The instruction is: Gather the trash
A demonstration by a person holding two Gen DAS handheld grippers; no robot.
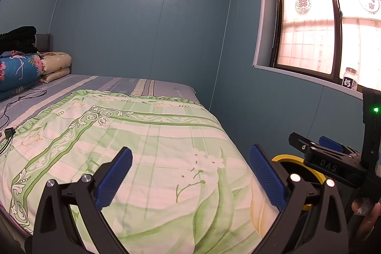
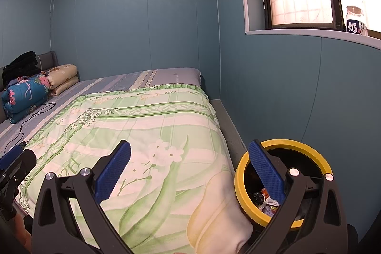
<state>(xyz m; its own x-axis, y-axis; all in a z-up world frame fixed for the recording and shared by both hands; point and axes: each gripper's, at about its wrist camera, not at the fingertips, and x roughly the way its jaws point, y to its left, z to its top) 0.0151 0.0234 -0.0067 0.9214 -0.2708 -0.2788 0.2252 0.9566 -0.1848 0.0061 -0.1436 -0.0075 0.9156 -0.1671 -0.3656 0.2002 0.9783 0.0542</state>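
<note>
A black trash bin with a yellow rim (image 2: 241,185) stands on the floor at the bed's right side, with crumpled wrappers (image 2: 265,201) inside. My right gripper (image 2: 190,173) is open and empty, its right finger hanging over the bin's mouth. My left gripper (image 1: 193,177) is also open and empty above the green floral quilt (image 1: 147,135). In the left wrist view the bin's rim (image 1: 284,157) peeks out behind my right finger. A labelled jar (image 2: 356,20) stands on the windowsill (image 2: 309,36); the same jar (image 1: 350,79) appears in the left wrist view.
Folded quilts (image 1: 19,70) and dark clothes (image 1: 19,38) lie at the bed's head. A black cable with a charger (image 1: 9,132) trails over the striped sheet. Blue walls close in behind and to the right. A narrow grey floor strip (image 2: 228,125) runs beside the bed.
</note>
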